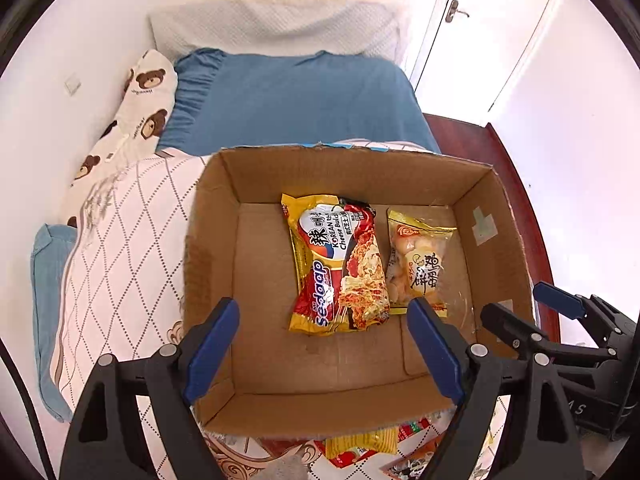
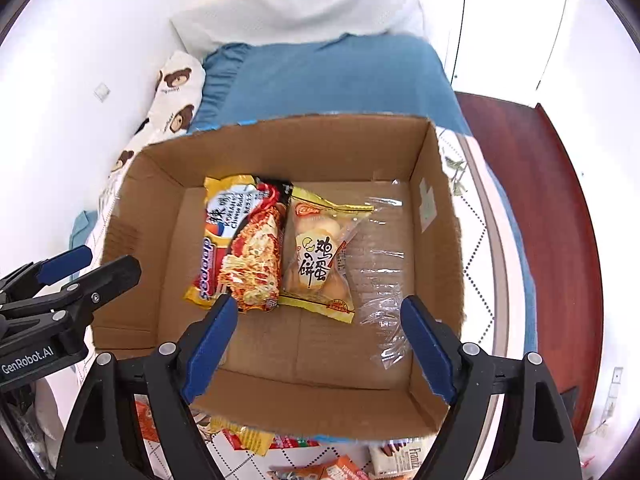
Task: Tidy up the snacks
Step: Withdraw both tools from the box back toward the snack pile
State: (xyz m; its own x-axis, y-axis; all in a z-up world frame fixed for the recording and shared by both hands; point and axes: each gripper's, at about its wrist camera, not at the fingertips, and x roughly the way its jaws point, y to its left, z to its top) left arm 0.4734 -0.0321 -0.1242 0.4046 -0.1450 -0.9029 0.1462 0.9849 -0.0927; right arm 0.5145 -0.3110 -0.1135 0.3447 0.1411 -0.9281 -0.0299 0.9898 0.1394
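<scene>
Both the left tool (image 1: pixel 324 344) and the right tool (image 2: pixel 316 344) hang wide open and empty above the cardboard box (image 1: pixel 496 216) on the bed (image 1: pixel 280 96). Inside the box, a noodle packet (image 1: pixel 340 264) and an egg-biscuit bag (image 1: pixel 416 264) lie side by side, beside crumpled clear plastic (image 2: pixel 380 280).

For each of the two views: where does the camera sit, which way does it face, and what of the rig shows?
Left wrist: on the left gripper, facing steeply down into the cardboard box; its own open blue fingers show, with the right gripper at right.
Right wrist: on the right gripper, facing steeply down into the box from farther right; the left gripper shows at left.
Shared: box, noodle packet, egg biscuit bag, bed with blue sheet.
</scene>
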